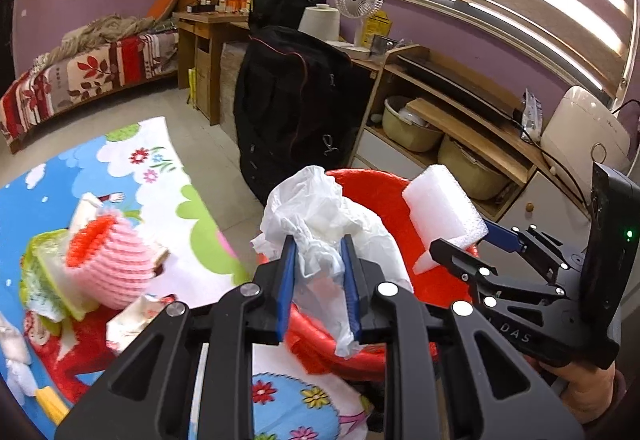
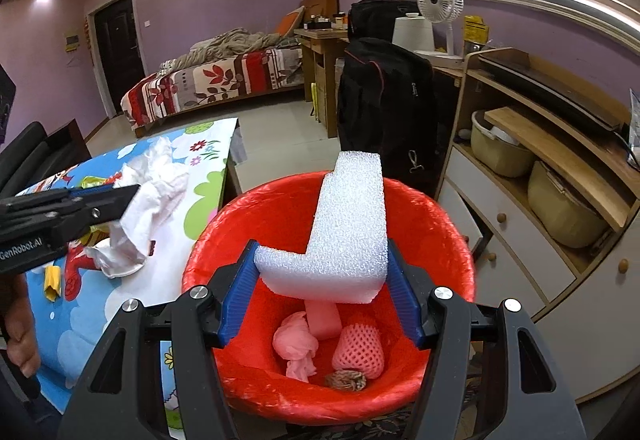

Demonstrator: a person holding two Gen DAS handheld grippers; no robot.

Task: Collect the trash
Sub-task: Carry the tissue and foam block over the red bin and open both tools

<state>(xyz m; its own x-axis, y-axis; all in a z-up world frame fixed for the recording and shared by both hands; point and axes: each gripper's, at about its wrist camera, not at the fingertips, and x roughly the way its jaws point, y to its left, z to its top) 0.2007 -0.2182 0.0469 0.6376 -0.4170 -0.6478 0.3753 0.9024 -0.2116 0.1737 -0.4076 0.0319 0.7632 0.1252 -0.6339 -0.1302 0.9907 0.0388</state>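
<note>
My left gripper [image 1: 318, 246] is shut on a crumpled white plastic bag [image 1: 320, 211], held near the left rim of the red-lined bin [image 1: 384, 195]. From the right wrist view the left gripper [image 2: 134, 199] and its bag [image 2: 152, 191] hang over the table edge. My right gripper [image 2: 320, 260] is shut on an L-shaped white foam block [image 2: 352, 224], its blue pads [image 2: 402, 292] pressing both sides, directly above the bin [image 2: 452, 228]. In the left wrist view the foam block [image 1: 444, 207] and the right gripper [image 1: 464, 244] are over the bin's far side. A pink bag [image 2: 294, 344] and a pink foam net [image 2: 358, 350] lie inside the bin.
The table with a cartoon cloth [image 1: 180, 207] holds a pink foam sleeve [image 1: 116, 268], a green wrapper [image 1: 40, 276] and a yellow scrap [image 2: 52, 282]. A black suitcase [image 2: 384, 107] stands behind the bin, and a shelf cabinet [image 2: 560, 175] is to the right. A bed [image 2: 216, 79] lies by the far wall.
</note>
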